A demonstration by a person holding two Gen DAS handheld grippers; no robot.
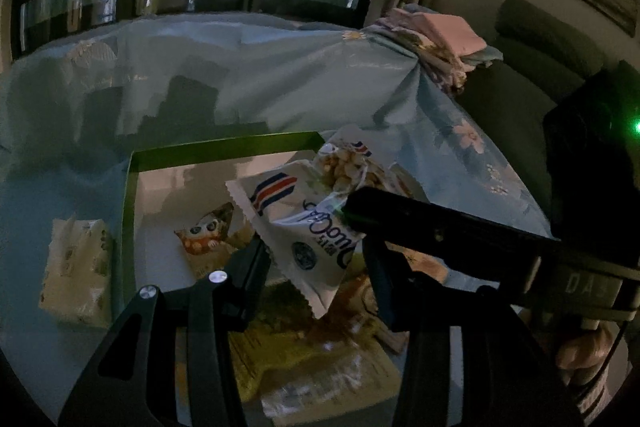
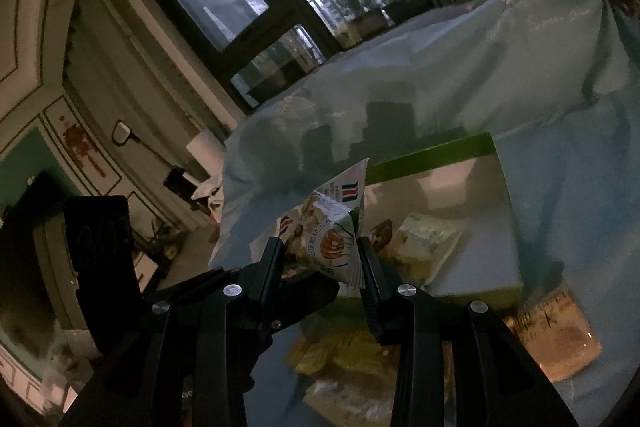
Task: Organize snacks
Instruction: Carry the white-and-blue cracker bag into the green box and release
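Note:
A white snack bag [image 1: 304, 227] with red and blue stripes and a puffed-snack picture hangs in the air over a green-rimmed box [image 1: 224, 143]. My left gripper [image 1: 314, 251] is shut on its lower part, a finger on each side. My right gripper [image 1: 352, 203] comes in from the right and pinches the bag's upper part. In the right wrist view the same bag [image 2: 324, 239] sits crumpled between the right gripper's [image 2: 320, 251] fingers, above the box [image 2: 432, 155]. An orange packet [image 1: 204, 239] lies on the box's white floor.
A pale packet [image 1: 76, 263] lies on the flowered cloth left of the box. Yellow packets [image 1: 304, 359] lie below the grippers, and a brown one [image 2: 556, 335] at the right. Folded cloths [image 1: 436, 39] are stacked at the table's far right corner, with a dark sofa [image 1: 532, 67] beyond.

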